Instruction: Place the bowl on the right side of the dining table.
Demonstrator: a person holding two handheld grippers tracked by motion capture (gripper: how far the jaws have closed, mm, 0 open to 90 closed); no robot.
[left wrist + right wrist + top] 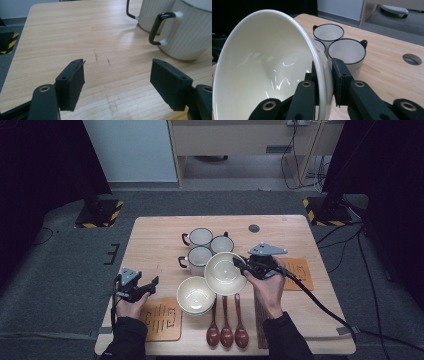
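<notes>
Right gripper (325, 82) jaws clenched on the rim of a cream bowl (224, 273), lifted above the worktop (160, 240) with placement still ahead, while left gripper (117, 85) jaws hang released, nothing between them.

No readable words, brands or numbers anywhere. Only dark line markings, too small and blurred to make out, printed on the flat orange rectangular mat (161, 318) at the near left corner of the pale wooden surface (160, 232), and similar unreadable marks on the second orange mat (301, 271) at the right edge. Yellow-and-black hazard stripes, a warning sign without lettering, on the two dark floor plates (99, 213) (325, 211) beyond the far corners, one stripe also seen at the left edge of the left gripper view (7, 43). Faint dark scratch marks on the wood (101, 57), no lettering.
</notes>
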